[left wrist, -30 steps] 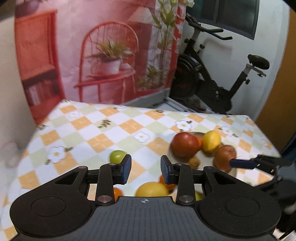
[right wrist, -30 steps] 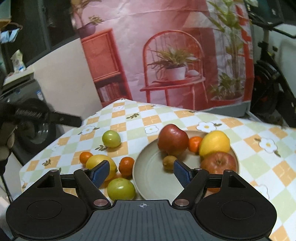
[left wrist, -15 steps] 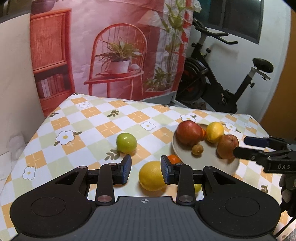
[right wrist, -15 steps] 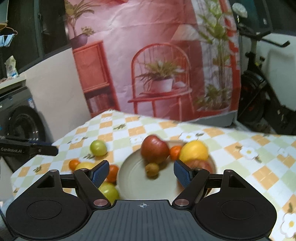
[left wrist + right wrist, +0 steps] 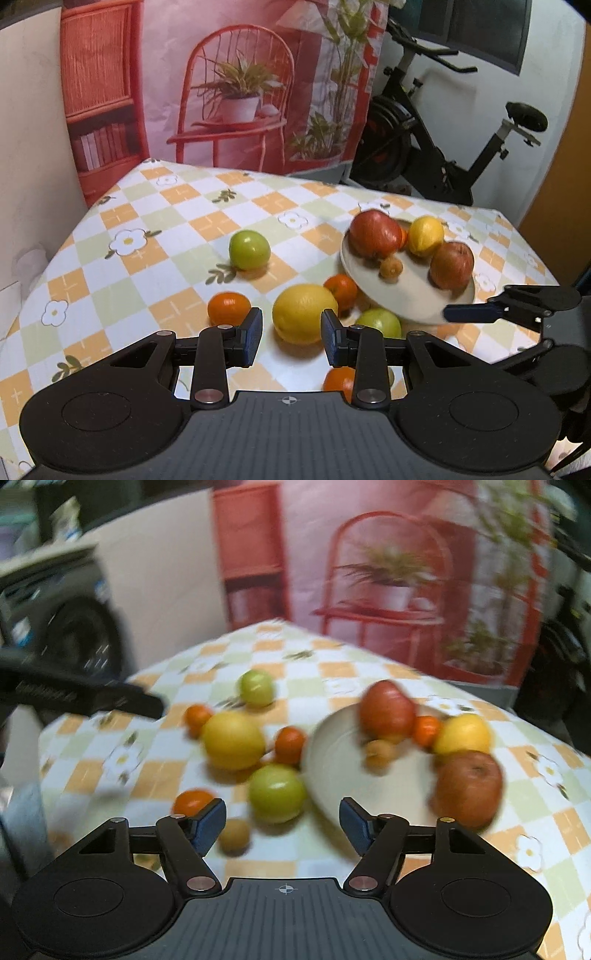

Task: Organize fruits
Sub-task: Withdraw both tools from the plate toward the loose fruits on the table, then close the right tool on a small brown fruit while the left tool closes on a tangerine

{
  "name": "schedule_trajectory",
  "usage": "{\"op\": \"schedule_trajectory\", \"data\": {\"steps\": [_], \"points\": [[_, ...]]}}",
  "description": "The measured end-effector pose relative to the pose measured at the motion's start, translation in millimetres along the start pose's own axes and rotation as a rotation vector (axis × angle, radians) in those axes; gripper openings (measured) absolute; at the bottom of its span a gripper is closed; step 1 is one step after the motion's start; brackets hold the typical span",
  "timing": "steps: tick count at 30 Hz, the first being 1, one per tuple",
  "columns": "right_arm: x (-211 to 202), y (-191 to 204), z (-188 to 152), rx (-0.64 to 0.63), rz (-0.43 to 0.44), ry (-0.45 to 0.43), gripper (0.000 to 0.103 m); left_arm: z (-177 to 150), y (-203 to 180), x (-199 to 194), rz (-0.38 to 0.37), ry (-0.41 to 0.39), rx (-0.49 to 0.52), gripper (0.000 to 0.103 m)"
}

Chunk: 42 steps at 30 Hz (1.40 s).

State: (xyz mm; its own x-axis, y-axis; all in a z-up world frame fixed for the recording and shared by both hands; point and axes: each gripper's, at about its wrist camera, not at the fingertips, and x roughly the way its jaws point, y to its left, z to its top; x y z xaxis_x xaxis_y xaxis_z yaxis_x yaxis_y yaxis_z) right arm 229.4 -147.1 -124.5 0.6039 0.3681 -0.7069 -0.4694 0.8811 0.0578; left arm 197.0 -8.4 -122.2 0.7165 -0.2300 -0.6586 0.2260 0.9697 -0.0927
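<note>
A pale plate (image 5: 399,295) (image 5: 332,760) holds a red apple (image 5: 375,232), a lemon (image 5: 424,236), a second apple (image 5: 452,264), a small brown fruit (image 5: 391,266) and an orange. Loose on the checked cloth lie a green apple (image 5: 249,249), two oranges, a big lemon (image 5: 304,314) (image 5: 232,740) and another green fruit (image 5: 277,792). My left gripper (image 5: 291,338) hovers just short of the big lemon, its jaws a narrow gap apart, holding nothing. My right gripper (image 5: 282,825) is closing; the green fruit lies just beyond its tips, untouched. This view is blurred.
The cloth-covered table (image 5: 177,206) ends at a wall on the left. An exercise bike (image 5: 424,155) stands behind the far right corner. A printed backdrop (image 5: 240,74) hangs behind. A washing machine (image 5: 55,620) sits off the left side. An orange (image 5: 192,801) and a small brown fruit (image 5: 234,834) lie near the front.
The left gripper has come in lower toward the big lemon. The right gripper has swung left and down over the loose fruit, and its jaws have narrowed.
</note>
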Motion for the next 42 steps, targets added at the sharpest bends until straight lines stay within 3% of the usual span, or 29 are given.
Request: {"op": "schedule_trajectory", "data": {"steps": [4, 12, 20, 26, 32, 42], "points": [[13, 16, -2, -0.052, 0.052, 0.053, 0.047, -2, 2, 1, -0.007, 0.011, 0.005, 0.037], [24, 17, -5, -0.027, 0.102, 0.079, 0.034, -6, 7, 4, -0.010, 0.025, -0.012, 0.037], [42, 10, -5, 0.009, 0.122, 0.099, 0.033, -8, 6, 8, -0.018, 0.042, -0.014, 0.037], [45, 6, -10, 0.035, 0.142, 0.102, 0.025, -8, 6, 13, -0.043, 0.070, -0.022, 0.037], [25, -10, -13, 0.106, 0.137, 0.039, 0.025, -12, -5, 22, -0.107, 0.121, 0.003, 0.047], [-7, -39, -20, 0.173, 0.048, -0.053, 0.025, -27, -18, 50, -0.135, 0.231, 0.011, 0.047]]}}
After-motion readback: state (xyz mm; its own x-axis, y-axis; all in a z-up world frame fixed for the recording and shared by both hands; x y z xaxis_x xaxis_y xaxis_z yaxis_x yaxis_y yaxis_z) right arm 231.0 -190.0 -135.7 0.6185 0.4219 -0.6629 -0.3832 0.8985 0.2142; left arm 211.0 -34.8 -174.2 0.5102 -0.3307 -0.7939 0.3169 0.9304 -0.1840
